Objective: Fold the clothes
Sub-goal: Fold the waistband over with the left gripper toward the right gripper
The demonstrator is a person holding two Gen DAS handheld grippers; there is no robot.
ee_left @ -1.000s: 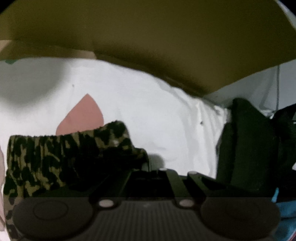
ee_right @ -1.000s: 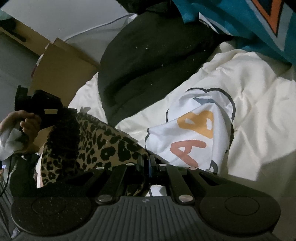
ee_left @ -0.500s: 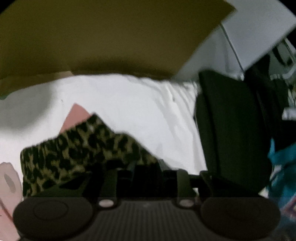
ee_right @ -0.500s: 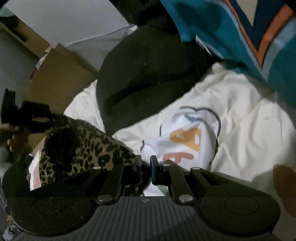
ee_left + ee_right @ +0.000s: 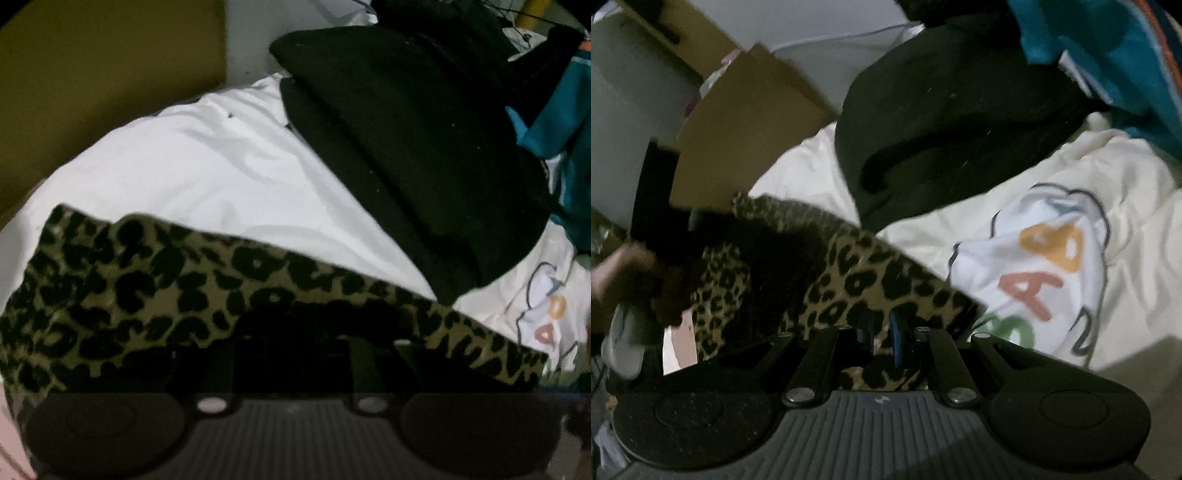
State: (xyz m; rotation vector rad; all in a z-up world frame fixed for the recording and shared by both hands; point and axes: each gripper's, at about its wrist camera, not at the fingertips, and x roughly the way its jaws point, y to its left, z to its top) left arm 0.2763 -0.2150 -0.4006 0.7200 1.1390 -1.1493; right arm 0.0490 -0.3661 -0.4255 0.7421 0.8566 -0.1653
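Both grippers straddle the leopard-print garment [image 5: 871,273]: right gripper [image 5: 882,328] narrowly parted around its edge, left gripper [image 5: 295,332] closing, so fabric could slip free.

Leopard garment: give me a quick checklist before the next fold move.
1. Right gripper on the leopard garment: fabric sits between the fingers with a narrow gap showing. Grip: cannot tell.
2. Left gripper: jaws closing; fabric drapes over dark fingers. Grip: cannot tell.
3. Garment flat between the grippers: it is bunched and creased. Not ok.
4. Bare sheet beyond the garment to lay it on: ok.
5. Black garment clear of the fold area: its edge lies right by the leopard edge. Not ok.
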